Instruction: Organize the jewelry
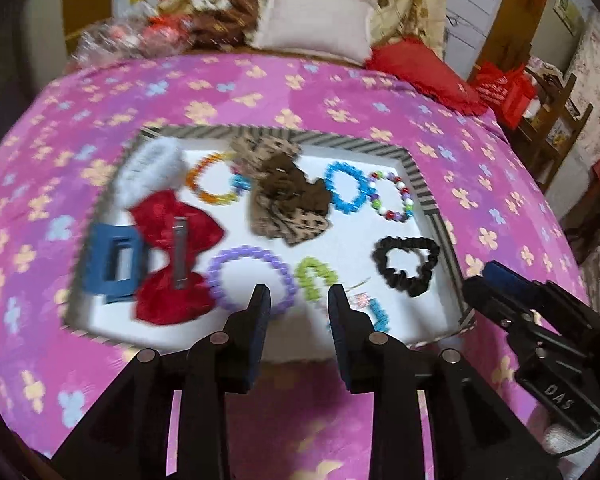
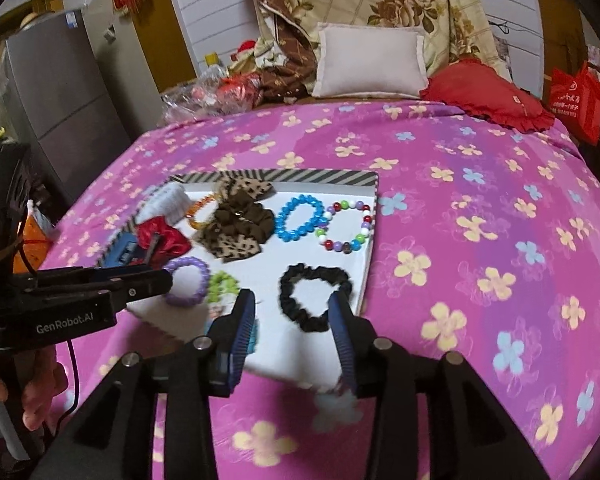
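The tray (image 1: 428, 196) of jewelry sits at frame centre on the pink floral bedspread (image 2: 480, 208). The left gripper (image 1: 299, 300) hovers over its near edge, jaws parted and empty. The right gripper (image 2: 292, 308) straddles the black scrunchie (image 2: 314, 296), jaws apart, not pressing.

We read two marks — "GenRobot.AI" in pale letters on the black body of the left gripper (image 2: 148, 286), and "DAS" on the black body of the right gripper (image 1: 486, 280). The red bag (image 2: 576, 104) carries white print — too small for us to read.
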### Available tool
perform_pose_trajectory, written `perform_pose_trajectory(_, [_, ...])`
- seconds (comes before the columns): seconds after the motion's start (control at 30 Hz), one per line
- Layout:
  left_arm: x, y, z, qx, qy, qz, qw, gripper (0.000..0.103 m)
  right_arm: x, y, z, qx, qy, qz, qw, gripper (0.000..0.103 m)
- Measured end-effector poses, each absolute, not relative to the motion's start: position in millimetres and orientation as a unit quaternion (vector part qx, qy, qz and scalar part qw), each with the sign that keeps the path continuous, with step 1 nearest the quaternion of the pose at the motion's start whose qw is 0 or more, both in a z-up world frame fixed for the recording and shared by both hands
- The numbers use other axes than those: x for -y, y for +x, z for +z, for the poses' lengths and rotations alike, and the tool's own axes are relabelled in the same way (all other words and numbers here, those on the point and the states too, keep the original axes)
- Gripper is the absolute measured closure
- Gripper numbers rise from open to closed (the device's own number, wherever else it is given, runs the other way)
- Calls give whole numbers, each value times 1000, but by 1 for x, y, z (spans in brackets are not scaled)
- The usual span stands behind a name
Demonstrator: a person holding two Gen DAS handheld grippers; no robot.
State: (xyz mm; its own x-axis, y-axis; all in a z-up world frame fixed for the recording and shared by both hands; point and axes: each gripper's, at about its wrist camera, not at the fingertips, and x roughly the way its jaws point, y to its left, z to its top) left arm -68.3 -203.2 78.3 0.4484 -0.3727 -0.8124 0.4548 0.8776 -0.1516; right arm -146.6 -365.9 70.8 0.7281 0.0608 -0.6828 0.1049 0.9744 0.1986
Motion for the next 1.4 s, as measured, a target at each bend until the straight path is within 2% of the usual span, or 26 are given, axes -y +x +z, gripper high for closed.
perform_pose_trajectory(0.17, [178, -93, 86, -438, 70, -210, 871, 82, 348, -169, 81, -348, 116, -3, 930, 57])
perform_pose_trajectory(0.43, [142, -127, 82, -414, 77, -171, 891, 82, 323, -198, 89, -324, 123, -10, 938, 42])
perform_pose_trajectory(0.63, [129, -143, 82, -405, 81, -163, 896, 82, 313, -211, 84, -323, 127, -23, 938, 37])
perform_pose_trajectory(1.03, [121, -163, 92, -385, 69, -166, 905, 82, 293, -222, 85, -327, 102, -41, 939, 35])
perform_pose_trajectory(1.4, [121, -165, 116, -361, 52, -159, 917, 82, 293, -226, 109, -305, 105, -49, 945, 35])
